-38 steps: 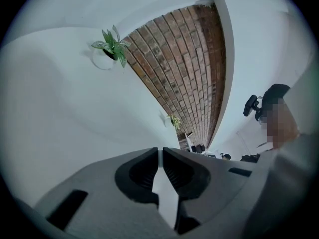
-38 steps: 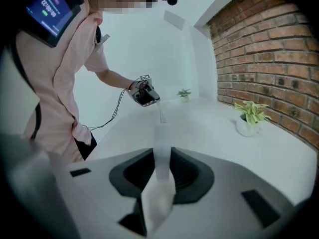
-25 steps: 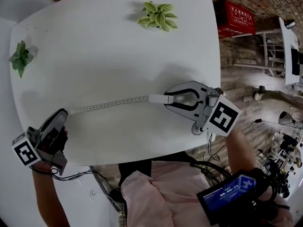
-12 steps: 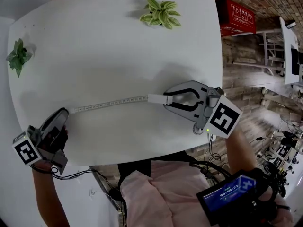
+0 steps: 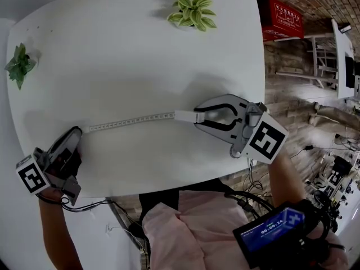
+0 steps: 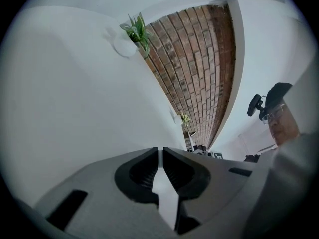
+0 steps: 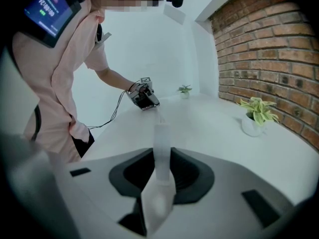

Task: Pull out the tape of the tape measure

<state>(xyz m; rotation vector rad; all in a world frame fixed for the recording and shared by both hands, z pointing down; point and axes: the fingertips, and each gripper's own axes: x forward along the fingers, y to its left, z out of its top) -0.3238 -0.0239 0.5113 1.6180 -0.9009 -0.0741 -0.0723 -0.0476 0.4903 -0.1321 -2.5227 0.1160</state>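
While you look down from the head view, the tape point(image 5: 129, 120) lies stretched over the near part of the white table point(image 5: 140, 49), its long axis running from your left side to your right. At its left end your left gripper point(image 5: 76, 133) sits by the table's near-left edge. At its right end your right gripper point(image 5: 197, 117) is clamped on what looks like the white case point(image 5: 184, 116). Each hand is at its own end, so any further pull, as I judge it, has to part them along that same line. The marks on the tape are too small to read. So is the white print on the red box point(image 5: 282, 18) and the timer on your wrist screen point(image 5: 269, 229).

In the left gripper view the jaws are all but pressed together, with only a thin pale sliver between the pads. Since the tape ends right at their tips, I take it they pinch its free end. No writing shows here, only a brick wall point(image 6: 199, 68) and a potted plant point(image 6: 135, 30).

In the right gripper view the jaws stand partly apart and press on the case. It sticks out forward between them, and the tape runs straight ahead toward the left gripper.
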